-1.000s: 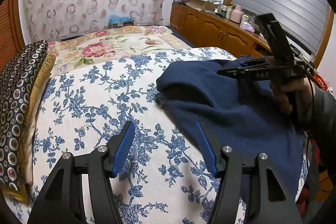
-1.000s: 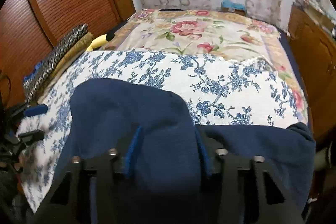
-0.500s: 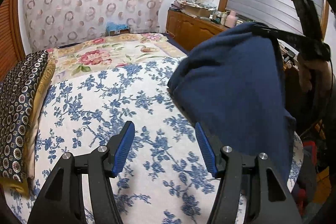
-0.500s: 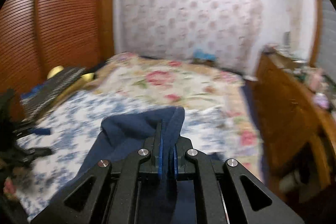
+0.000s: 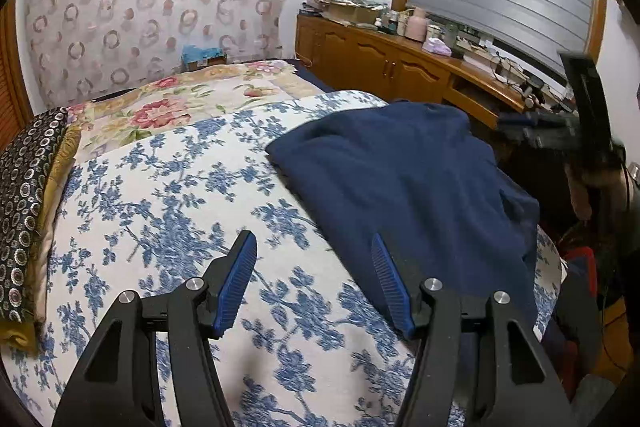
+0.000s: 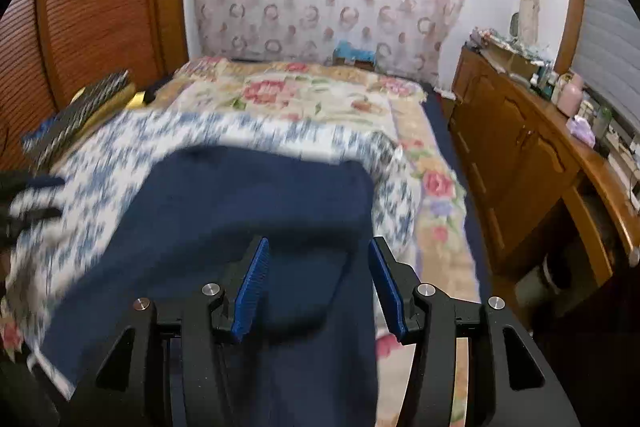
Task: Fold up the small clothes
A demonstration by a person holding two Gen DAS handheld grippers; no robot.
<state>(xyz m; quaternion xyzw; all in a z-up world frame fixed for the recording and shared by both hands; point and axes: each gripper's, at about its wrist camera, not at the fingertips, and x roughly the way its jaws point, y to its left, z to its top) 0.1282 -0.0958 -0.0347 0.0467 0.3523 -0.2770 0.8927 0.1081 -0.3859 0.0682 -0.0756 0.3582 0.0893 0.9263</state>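
Dropped flat, navy garment [image 5: 404, 183] lies lengthwise toward headboard — both claws parted, empty.

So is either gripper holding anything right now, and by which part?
Nothing is held. The right gripper has just opened over the blue garment; the left gripper is open.

My bed [image 5: 120, 187] has a white cover with blue flowers [image 5: 168, 227] on top. On that cover lies a dark blue piece of clothing [image 5: 400, 179], spread out near the right edge of the bed, with part of it hanging over that edge. Further back I see another cover with big pink flowers [image 5: 172, 107]. On the left side of the bed lies a dark folded cloth with little rings [image 5: 24, 187], and it sits on a yellow one [image 5: 60, 167].
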